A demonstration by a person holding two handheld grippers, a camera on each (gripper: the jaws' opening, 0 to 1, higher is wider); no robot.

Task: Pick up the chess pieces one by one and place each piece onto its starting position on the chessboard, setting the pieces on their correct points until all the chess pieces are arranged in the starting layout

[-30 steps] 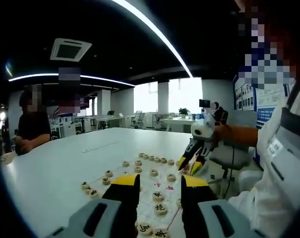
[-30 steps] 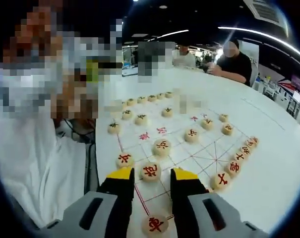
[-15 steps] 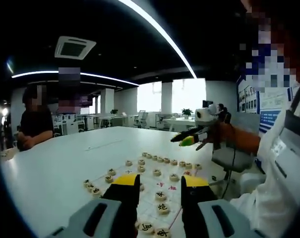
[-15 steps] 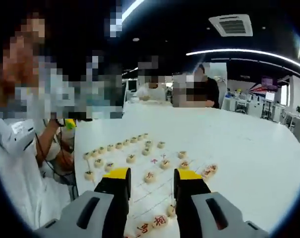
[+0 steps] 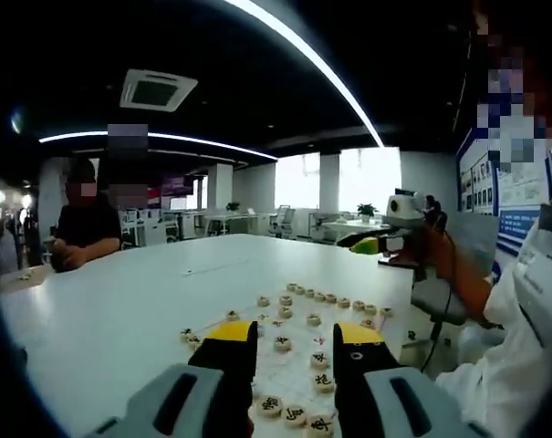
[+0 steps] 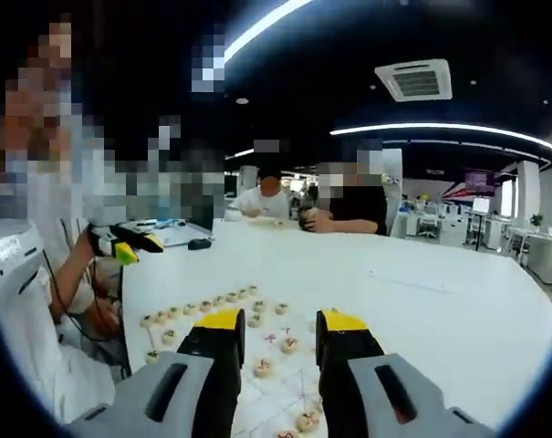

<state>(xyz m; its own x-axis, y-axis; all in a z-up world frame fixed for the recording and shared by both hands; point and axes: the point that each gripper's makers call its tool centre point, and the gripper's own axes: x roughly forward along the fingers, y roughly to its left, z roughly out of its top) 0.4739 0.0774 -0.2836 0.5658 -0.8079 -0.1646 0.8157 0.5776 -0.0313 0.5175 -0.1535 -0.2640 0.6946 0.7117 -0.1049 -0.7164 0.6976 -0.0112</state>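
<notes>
**Pieces look set, both tools lifted off the board**

Pieces (image 5: 317,359) sit out on the chessboard (image 6: 285,388) in what looks like the starting pattern, which I'd guess is why nobody's holding one right now. In the left gripper view, closest to the camera, there's a row of black-marked discs right at the left tool (image 5: 295,334), partly tucked behind its yellow-tipped jaws. Past that, a few lone discs stand spaced across the middle, and furthest out a long back row (image 5: 335,299) runs along the far edge. That spacing is what you'd expect from a finished layout, though I can't read every character, so don't quote me on each point being right.

Left tool: jaws spread, nothing between them, held above the near edge of the board and looking out across the white counter (image 5: 120,310).

Right tool (image 6: 272,325): also spread and empty, hanging above the opposite end of the board and aimed level over the counter, not down at the pieces. It also shows up in the left gripper view, off to the right, held up in a hand well clear of the board.

My read: both hands are parked in a raised, hands-off pose. Either the setup's basically done or it's a pause to check the board.

Way back, people (image 6: 348,212) are seated at the far side of the counter.
</notes>
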